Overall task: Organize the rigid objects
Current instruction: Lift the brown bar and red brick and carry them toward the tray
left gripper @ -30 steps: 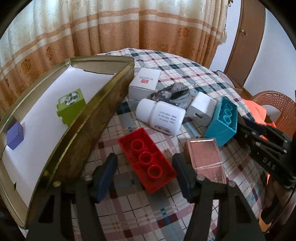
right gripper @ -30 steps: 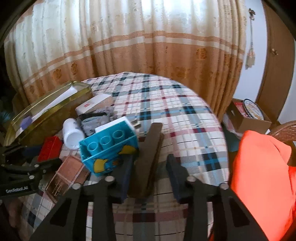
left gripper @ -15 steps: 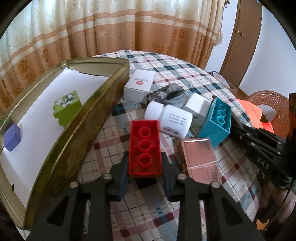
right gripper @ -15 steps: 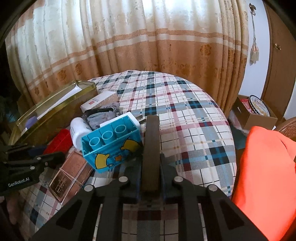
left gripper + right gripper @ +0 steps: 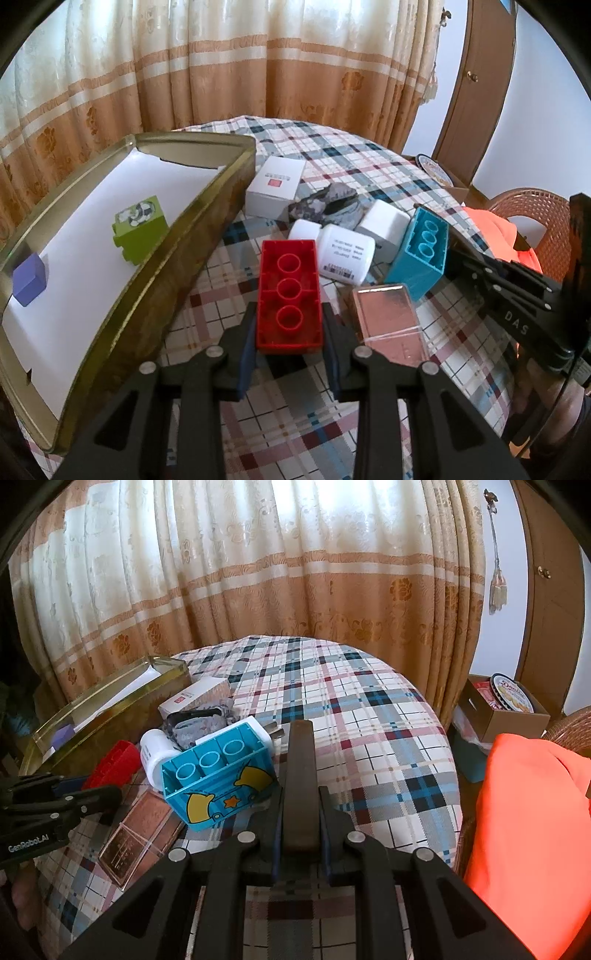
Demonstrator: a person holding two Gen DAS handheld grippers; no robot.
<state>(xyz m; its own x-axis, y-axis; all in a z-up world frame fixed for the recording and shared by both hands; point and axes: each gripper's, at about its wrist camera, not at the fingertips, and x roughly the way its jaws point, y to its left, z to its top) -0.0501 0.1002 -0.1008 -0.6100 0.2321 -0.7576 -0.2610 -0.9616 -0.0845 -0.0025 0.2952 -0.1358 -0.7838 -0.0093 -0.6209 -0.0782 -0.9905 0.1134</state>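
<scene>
Two blocks sit inside the gold tray [image 5: 207, 206]. Beside it, left claw [image 5: 289, 334] clamps the red brick [image 5: 288, 291]; right claw [image 5: 300, 823] grips a dark slab [image 5: 301, 775] (perhaps wood). Most clutter remains.

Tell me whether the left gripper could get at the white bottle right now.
Probably not as things stand: the left gripper is shut on the red block, which lies between it and the white bottle just beyond. Its jaws are full.
</scene>
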